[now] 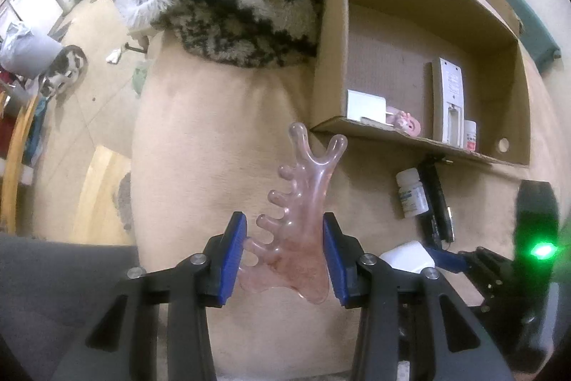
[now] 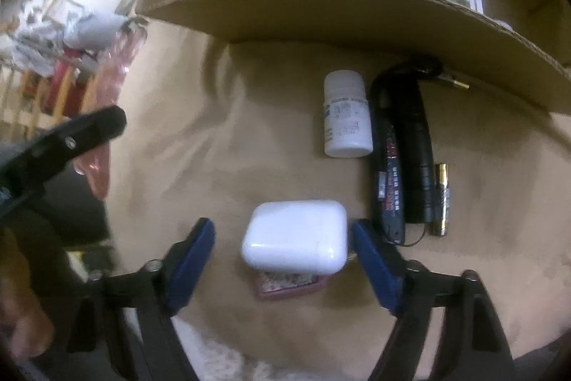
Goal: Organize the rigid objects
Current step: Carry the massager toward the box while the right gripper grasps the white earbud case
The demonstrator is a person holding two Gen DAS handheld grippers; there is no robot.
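Left wrist: left gripper (image 1: 285, 259) clamps pink comb (image 1: 296, 220) over beige cloth (image 1: 214, 131); right gripper (image 2: 283, 259) gapes.

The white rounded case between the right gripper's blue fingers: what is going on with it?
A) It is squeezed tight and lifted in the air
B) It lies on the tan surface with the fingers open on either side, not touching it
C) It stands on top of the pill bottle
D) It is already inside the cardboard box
B: the white case lies on the tan surface, and the right gripper shows a gap on each side.
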